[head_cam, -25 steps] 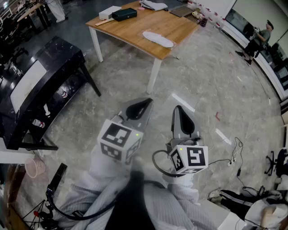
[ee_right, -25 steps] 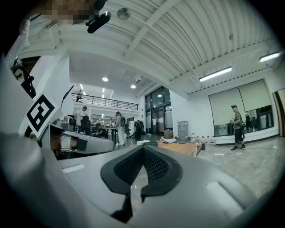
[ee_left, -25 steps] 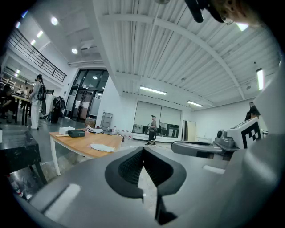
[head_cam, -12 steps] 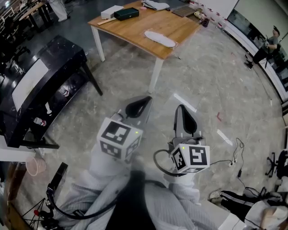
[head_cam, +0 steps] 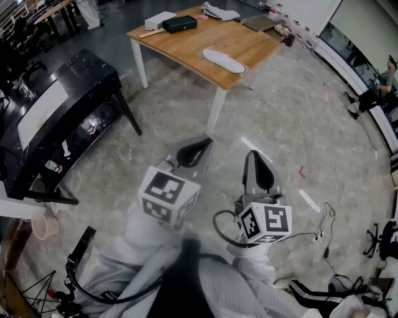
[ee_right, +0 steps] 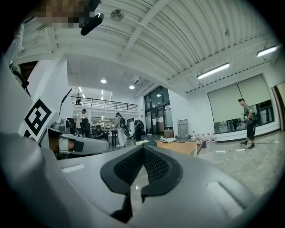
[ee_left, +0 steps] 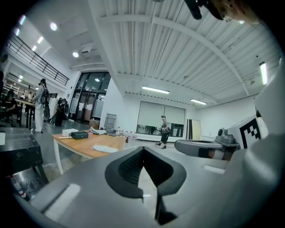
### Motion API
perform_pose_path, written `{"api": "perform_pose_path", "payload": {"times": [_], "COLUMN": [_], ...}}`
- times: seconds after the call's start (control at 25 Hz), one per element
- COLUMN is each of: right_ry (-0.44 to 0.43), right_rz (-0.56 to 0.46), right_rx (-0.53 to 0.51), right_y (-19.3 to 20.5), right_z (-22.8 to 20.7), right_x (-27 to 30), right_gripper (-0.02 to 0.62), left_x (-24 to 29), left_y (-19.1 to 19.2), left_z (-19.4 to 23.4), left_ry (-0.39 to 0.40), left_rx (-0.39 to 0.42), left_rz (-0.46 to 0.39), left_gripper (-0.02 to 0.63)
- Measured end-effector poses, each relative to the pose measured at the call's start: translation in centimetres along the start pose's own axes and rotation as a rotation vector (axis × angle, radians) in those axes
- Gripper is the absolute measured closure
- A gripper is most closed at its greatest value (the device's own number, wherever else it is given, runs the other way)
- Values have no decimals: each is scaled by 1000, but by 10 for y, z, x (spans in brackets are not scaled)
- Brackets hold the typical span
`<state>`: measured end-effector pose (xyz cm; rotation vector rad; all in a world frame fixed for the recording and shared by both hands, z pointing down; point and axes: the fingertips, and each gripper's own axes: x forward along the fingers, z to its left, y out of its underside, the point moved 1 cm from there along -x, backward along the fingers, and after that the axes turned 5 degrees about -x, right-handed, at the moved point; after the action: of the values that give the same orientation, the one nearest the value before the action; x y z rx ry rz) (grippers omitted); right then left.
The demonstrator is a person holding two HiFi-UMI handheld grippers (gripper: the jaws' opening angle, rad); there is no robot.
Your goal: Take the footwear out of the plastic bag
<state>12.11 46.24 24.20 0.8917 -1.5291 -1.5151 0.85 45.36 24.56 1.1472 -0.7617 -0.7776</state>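
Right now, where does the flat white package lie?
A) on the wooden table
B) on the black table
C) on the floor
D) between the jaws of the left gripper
A: the flat white package lies on the wooden table, well apart from the left gripper and the right gripper, both shut and empty.

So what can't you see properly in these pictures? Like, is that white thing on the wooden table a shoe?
- White thing on the wooden table: head view, too far and small to tell shoe from bag.
- Pale bundle at the table's far end: head view, too small to name.
- Person's hands: head view, hidden under the left gripper and right gripper.
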Motion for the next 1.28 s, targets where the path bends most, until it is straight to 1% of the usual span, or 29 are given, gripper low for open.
{"api": "perform_pose_path", "payload": {"times": [0.2,0.4,0.52,0.68,0.84,0.92,1.08,1.2,1.28], "right_ry": [-10,-15,2,39,74,84,114,129,133], "right_rz": [16,30,21,26,40,62,103,109,116], "right_rx": [29,45,52,66,79,84,108,112,105], "right_y": [14,20,16,14,14,19,34,44,47], "right_z": [-15,-41,-59,-80,-104,-117,-154,-188,-210], "right_x": [36,109,170,255,322,350,403,449,480], "right_gripper": [581,581,581,581,581,581,581,581,581], "left_x": [31,88,134,199,261,290,354,413,449], "left_y": [7,-11,-26,-48,-64,-64,-66,-72,-78], "left_z": [29,82,122,181,230,249,276,299,318], "left_ry": [-16,-31,-19,8,30,37,63,71,68], "left_rx": [-17,2,16,15,11,4,3,9,-11], "left_rz": [21,22,32,53,63,81,127,130,127], "left_gripper": [604,604,604,604,604,604,604,604,604]}}
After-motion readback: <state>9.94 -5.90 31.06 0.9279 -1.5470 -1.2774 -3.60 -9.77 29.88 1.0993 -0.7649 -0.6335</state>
